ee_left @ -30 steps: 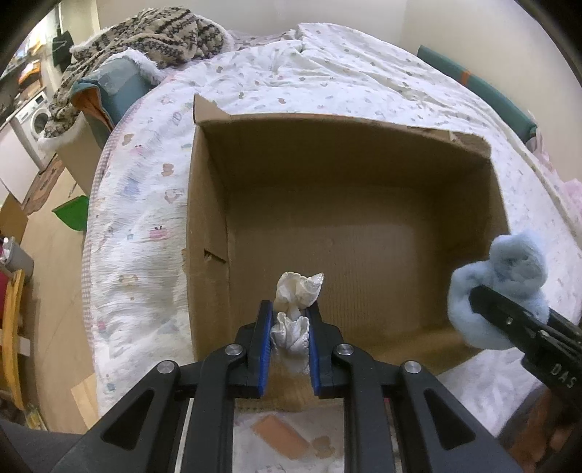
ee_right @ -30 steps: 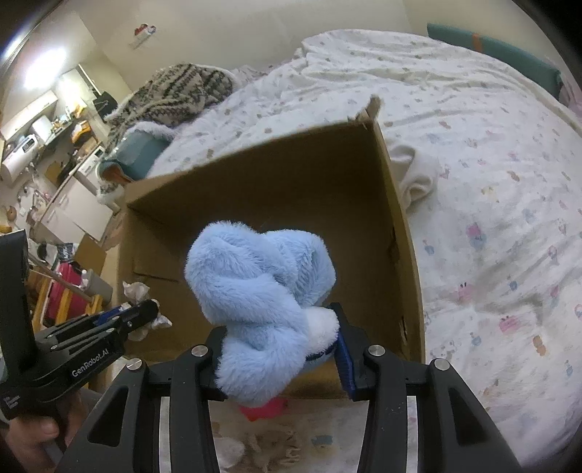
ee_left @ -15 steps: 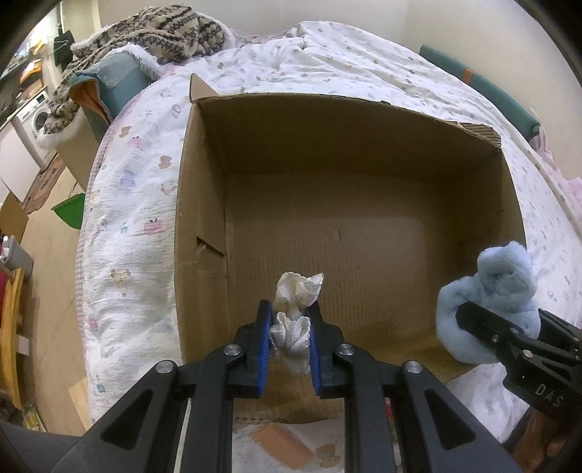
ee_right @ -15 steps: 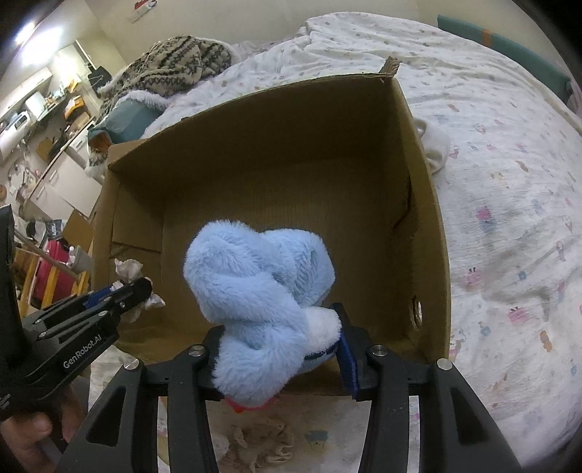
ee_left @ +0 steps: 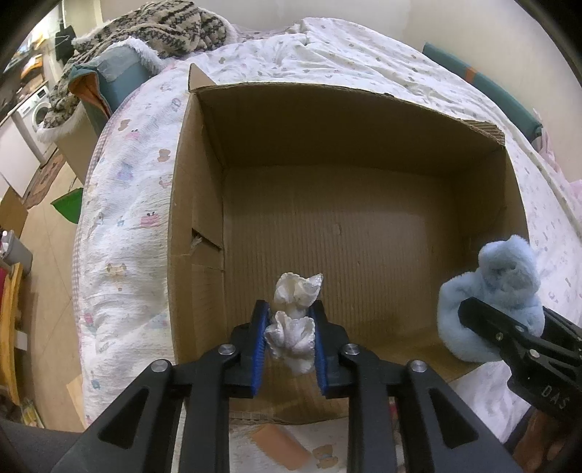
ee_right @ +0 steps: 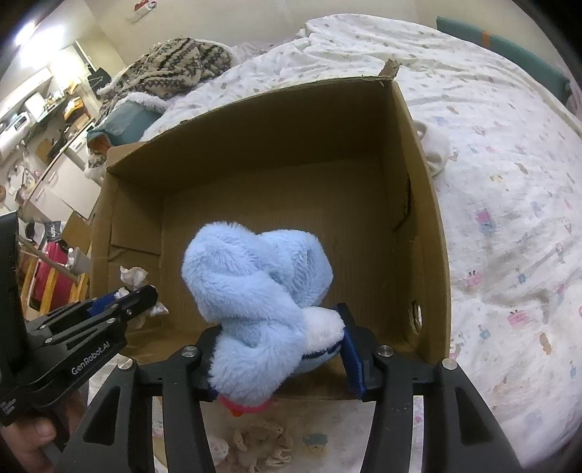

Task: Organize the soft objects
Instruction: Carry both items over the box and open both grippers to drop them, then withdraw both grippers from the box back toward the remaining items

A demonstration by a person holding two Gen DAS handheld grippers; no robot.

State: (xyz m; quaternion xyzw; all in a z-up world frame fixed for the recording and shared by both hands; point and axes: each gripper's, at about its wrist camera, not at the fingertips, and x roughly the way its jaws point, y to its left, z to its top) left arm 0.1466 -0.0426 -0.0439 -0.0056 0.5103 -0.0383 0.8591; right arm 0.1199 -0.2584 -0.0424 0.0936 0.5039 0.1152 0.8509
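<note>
An open cardboard box point(ee_left: 363, 120) point(ee_right: 254, 127) stands on the bed, with nothing inside. My left gripper point(ee_left: 289, 327) is shut on a small white crumpled cloth point(ee_left: 294, 320) and holds it over the box's near edge; that cloth also shows in the right wrist view point(ee_right: 134, 276). My right gripper point(ee_right: 276, 345) is shut on a fluffy light-blue plush toy point(ee_right: 258, 291) above the box's near right side. The toy also shows in the left wrist view point(ee_left: 491, 298).
The bed has a white printed quilt point(ee_left: 120, 225) point(ee_right: 509, 182). A patterned knit blanket point(ee_left: 163, 25) lies on a teal cushion at the far left. A white item point(ee_right: 433, 145) lies right of the box. Floor and furniture lie left of the bed.
Both grippers have moved forward over the box, which now looks larger and nearer. Each still holds its item.
</note>
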